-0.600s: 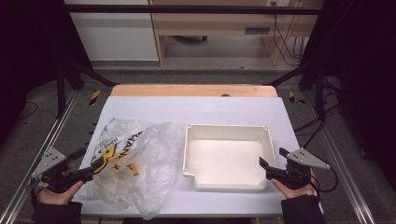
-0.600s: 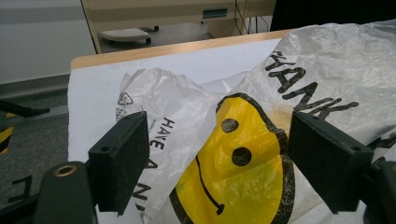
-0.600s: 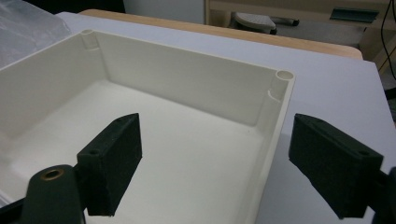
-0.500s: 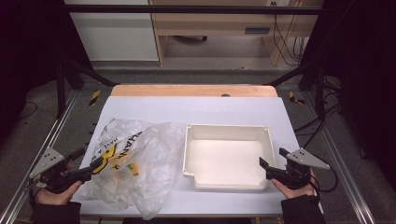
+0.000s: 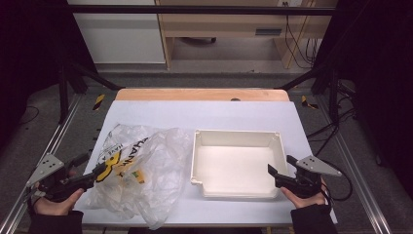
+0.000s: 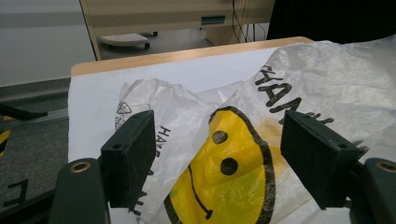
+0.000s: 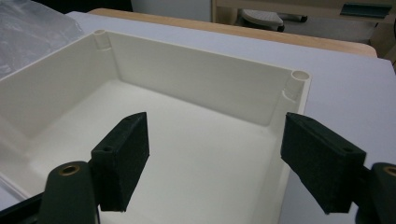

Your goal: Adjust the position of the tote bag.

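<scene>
Gaping wide, left hand-held gripper (image 6: pixel 217 158) faces plastic bag (image 6: pixel 299 93); right hand-held gripper (image 7: pixel 215 158) straddles tray (image 7: pixel 196 93) wall.

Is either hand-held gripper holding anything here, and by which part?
Nothing is held. The left hand-held gripper stands open around the plastic bag; the right hand-held gripper stands open at the tray's near rim.

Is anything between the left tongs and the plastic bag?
Nothing visible: the left tongs stand open right at the smiley-face plastic bag, with no other object between them. The white tray sits off to the bag's other side.
</scene>
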The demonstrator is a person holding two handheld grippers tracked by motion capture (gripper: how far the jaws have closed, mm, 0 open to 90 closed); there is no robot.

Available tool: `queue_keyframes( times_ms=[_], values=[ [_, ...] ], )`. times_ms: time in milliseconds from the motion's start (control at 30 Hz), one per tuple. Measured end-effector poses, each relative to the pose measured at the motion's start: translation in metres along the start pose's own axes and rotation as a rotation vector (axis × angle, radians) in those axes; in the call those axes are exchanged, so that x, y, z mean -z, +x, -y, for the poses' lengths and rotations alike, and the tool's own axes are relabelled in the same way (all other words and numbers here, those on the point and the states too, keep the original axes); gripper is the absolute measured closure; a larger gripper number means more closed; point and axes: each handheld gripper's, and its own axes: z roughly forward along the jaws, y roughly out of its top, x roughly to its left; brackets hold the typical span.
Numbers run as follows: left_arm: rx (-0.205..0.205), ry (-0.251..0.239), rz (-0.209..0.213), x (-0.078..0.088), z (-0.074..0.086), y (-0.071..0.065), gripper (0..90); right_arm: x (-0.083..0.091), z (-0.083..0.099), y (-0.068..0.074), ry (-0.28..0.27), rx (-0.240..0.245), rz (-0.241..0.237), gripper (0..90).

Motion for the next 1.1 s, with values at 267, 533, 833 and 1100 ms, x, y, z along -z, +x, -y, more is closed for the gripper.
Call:
queue_keyframes(
  times_ms=[267,533,833,1100],
  values=[
    [-0.01,-0.019,0.018,0.001,-0.009,-0.011,26.5,0.0,-0.001,0.001,-0.005,-0.002,0.004,23.3],
    [-0.005,-0.036,0.037,0.002,-0.012,-0.016,25.2,-0.003,-0.002,0.005,0.004,0.011,0.002,23.3],
    [-0.026,-0.058,0.058,0.008,-0.02,-0.03,23.4,-0.003,-0.002,0.007,0.004,0.011,0.002,23.3],
    [-0.049,-0.044,0.087,0.008,-0.022,-0.044,21.5,-0.003,-0.002,0.007,0.006,0.018,-0.001,23.3]
  ],
)
